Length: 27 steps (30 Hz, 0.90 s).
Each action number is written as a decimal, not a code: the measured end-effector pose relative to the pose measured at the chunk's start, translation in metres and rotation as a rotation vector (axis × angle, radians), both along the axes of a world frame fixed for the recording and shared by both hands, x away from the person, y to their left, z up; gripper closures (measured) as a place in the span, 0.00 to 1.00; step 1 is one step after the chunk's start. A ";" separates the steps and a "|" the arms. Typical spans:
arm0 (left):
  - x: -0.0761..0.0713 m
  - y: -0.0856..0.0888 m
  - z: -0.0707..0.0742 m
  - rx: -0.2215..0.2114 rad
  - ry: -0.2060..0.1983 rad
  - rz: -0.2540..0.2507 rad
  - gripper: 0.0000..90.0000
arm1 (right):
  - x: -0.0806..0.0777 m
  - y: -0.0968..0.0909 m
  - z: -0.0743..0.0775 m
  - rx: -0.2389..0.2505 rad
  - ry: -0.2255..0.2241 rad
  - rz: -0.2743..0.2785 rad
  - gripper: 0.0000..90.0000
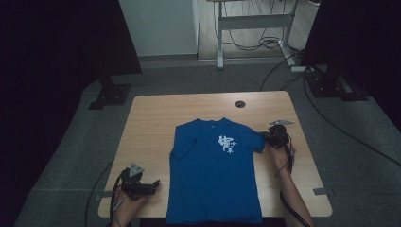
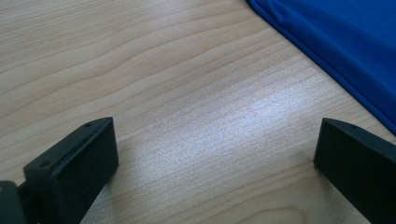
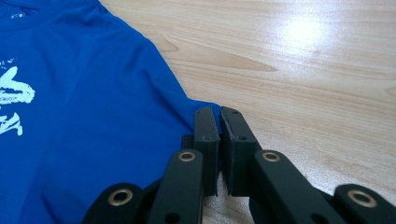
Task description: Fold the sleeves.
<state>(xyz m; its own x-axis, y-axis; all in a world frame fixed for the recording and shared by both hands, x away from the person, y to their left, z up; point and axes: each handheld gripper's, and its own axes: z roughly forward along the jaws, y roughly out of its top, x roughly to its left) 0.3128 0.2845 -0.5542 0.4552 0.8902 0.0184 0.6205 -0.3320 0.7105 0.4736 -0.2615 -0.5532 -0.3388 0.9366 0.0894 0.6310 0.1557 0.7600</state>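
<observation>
A blue T-shirt with a white print lies flat, front up, on the wooden table, its hem at the near edge. My right gripper sits at the shirt's right sleeve. In the right gripper view its jaws are pressed together on the sleeve's edge, with blue cloth pinched between the pads. My left gripper rests on the table left of the shirt, near the front edge. Its jaws stand wide apart over bare wood, and the shirt's edge lies off to the right.
A round cable hole is in the table's far side. Bare wood lies on both sides of the shirt. Beyond the table are grey carpet, a black stand foot, floor cables and a white desk frame.
</observation>
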 end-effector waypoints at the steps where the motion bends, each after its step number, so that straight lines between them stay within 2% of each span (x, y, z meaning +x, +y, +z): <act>1: 0.000 0.000 0.000 0.000 0.000 0.000 0.00 | -0.001 0.001 0.001 -0.007 -0.003 0.003 0.95; 4: 0.000 0.000 0.000 0.000 0.000 0.000 0.00 | -0.003 0.004 0.005 -0.023 -0.018 0.007 0.95; 9: 0.000 0.000 0.000 0.000 0.000 0.000 0.00 | -0.007 0.010 0.014 -0.017 -0.036 0.019 0.95; 18: 0.000 0.000 0.000 0.000 0.000 0.005 0.00 | -0.012 0.024 0.025 0.000 -0.042 0.046 0.95; 27: -0.001 0.000 0.000 -0.001 0.000 0.007 0.00 | -0.014 0.038 0.030 -0.012 -0.043 0.070 0.95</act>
<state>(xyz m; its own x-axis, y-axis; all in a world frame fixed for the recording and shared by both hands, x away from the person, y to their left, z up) 0.3122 0.2842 -0.5543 0.4489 0.8934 0.0179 0.6227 -0.3271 0.7108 0.4597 -0.2238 -0.5228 -0.4072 0.9112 0.0625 0.5846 0.2075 0.7843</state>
